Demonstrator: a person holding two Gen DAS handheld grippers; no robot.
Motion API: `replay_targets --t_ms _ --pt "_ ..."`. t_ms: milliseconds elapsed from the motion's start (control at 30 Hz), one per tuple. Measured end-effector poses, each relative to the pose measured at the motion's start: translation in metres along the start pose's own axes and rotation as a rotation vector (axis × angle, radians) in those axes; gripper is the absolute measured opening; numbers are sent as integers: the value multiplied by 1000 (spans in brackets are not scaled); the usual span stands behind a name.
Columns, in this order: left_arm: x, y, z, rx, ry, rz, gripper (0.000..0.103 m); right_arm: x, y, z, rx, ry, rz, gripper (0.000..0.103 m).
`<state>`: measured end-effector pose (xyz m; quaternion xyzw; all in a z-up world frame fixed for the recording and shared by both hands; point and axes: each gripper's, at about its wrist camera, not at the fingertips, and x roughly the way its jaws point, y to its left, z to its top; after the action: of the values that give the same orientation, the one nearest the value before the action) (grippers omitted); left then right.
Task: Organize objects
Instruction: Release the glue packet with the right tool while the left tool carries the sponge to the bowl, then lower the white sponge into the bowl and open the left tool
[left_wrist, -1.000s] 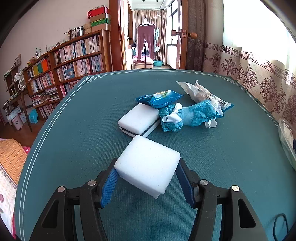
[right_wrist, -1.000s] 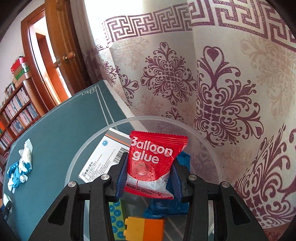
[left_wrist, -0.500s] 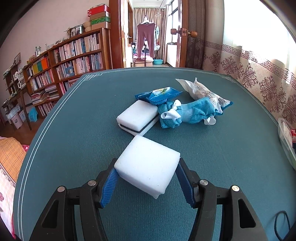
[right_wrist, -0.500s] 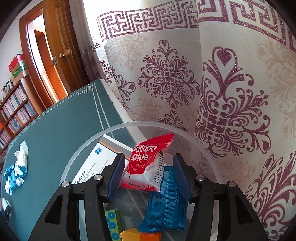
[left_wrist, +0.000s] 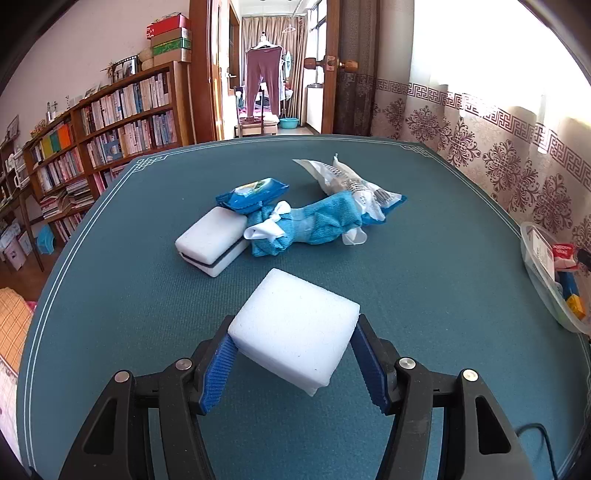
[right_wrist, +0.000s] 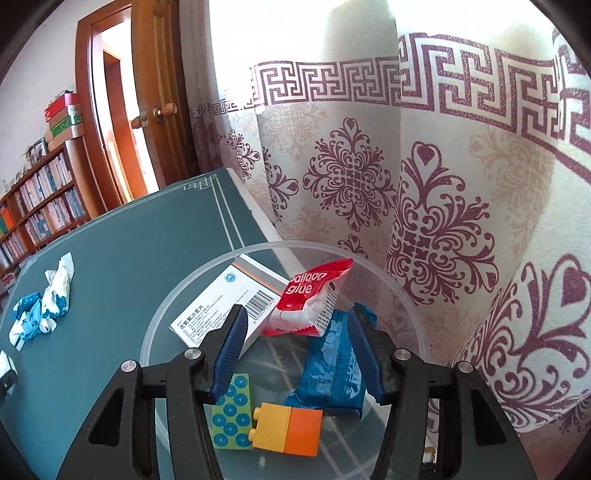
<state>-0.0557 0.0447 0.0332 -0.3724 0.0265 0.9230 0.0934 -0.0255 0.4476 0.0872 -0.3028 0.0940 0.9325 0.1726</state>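
Clamped in the left gripper (left_wrist: 293, 363) is one white sponge (left_wrist: 295, 334), held just above the near middle of the green table (left_wrist: 122, 295). Bookshelves (left_wrist: 107, 144) line the room's left wall, with an open wooden door (left_wrist: 332, 66) beyond the far edge and patterned curtains (left_wrist: 517, 158) along the right edge. Toward the table's centre lie a second white sponge (left_wrist: 212, 240), one blue wipes pack (left_wrist: 251, 194), one blue cloth (left_wrist: 314, 225) and one white wrapper (left_wrist: 343, 177). Farther right, the right gripper (right_wrist: 295, 349) hangs with its jaws parted, empty, over one clear bowl (right_wrist: 406, 302) at the right edge. Inside sit one white box (right_wrist: 225, 310), one red glue packet (right_wrist: 306, 304), one blue packet (right_wrist: 332, 369) and two toy bricks (right_wrist: 258, 424).
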Motion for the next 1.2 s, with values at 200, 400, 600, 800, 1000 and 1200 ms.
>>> replay_targets --t_ms 200,400,600,800,1000,1200 --pt "-3 -38 1 56 9 -78 64 -23 1 -8 -29 -26 28 58" --pt "-7 -83 4 114 7 -160 64 -33 -5 -23 -33 -7 50 58" --pt "-10 -131 11 176 -1 -227 64 -38 -9 -33 -44 11 82 58" --pt "-10 -172 23 217 -9 -286 64 -45 -10 -38 -65 6 123 58" --pt "-7 -213 31 279 -21 -335 64 -46 -18 -42 -53 -3 142 58" --pt "-1 -247 33 322 -15 -398 64 -49 -29 -38 -16 -17 159 58"
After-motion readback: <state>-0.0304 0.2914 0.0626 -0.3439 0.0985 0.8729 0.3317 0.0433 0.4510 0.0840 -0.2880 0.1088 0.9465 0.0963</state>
